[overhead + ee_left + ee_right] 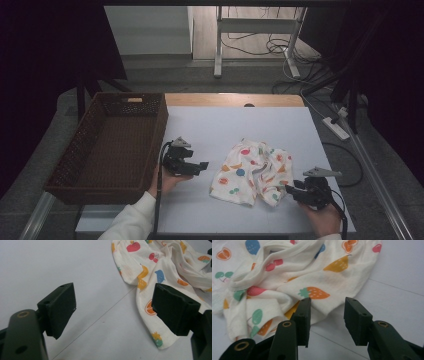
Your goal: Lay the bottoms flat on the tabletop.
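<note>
A crumpled cream-coloured cotton garment printed with coloured fruit (252,172) is seen lying on the white table surface (225,130), toward its near right part in the high view. It is bunched into folds, with one edge spread flat toward the near side.

The left gripper (199,165) is held just above the table to the left of the garment, apart from it, and is pointed toward it. In the left gripper view its jaws are spread wide, and nothing is held between them; bare table is seen in the gap, while the edge of the garment (160,277) is seen behind the jaw on the right of that view.

The right gripper (290,189) is held at the near right corner of the garment. In the right gripper view its jaws are parted by a moderate gap with nothing clamped in it; the hem of the garment (312,277) lies just beyond the jaw tips, near a printed strawberry. Whether the tips touch the fabric cannot be told.

A dark brown woven wicker basket (80,150) is placed at the left edge of the table, just beside the left gripper.
</note>
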Action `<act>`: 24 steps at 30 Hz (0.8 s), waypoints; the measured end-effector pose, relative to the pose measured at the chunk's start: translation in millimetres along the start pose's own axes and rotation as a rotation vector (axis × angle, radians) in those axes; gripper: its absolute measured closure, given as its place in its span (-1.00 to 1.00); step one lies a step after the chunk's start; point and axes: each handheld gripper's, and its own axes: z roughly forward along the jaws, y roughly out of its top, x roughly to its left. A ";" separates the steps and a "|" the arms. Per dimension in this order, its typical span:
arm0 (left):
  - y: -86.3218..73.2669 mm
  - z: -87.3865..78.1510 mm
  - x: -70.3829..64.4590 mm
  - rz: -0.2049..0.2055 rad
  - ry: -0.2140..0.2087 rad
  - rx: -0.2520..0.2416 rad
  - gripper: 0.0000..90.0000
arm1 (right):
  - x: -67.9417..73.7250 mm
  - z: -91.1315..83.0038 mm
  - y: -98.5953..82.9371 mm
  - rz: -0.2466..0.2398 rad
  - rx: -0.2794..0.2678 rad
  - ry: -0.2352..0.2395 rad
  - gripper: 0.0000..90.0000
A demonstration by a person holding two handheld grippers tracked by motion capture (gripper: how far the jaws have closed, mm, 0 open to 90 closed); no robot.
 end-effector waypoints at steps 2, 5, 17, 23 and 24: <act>0.1 -0.1 -0.2 0.002 0.000 0.000 -0.58 | -2.3 2.0 -0.2 0.000 0.005 -0.002 0.26; 0.2 0.0 -0.3 0.002 0.000 0.000 -0.58 | -4.6 8.0 -0.9 0.006 0.022 0.014 0.28; 0.0 -0.4 0.4 0.001 0.000 0.000 -0.58 | -3.4 4.2 6.9 -0.044 0.006 0.028 0.95; 0.4 -0.5 0.2 0.002 -0.001 -0.002 -0.58 | -10.5 -28.7 10.4 -0.039 -0.054 -0.001 0.96; 0.5 -0.2 -0.3 0.000 -0.002 -0.003 -0.58 | -11.6 -34.1 10.9 -0.040 -0.069 -0.007 0.96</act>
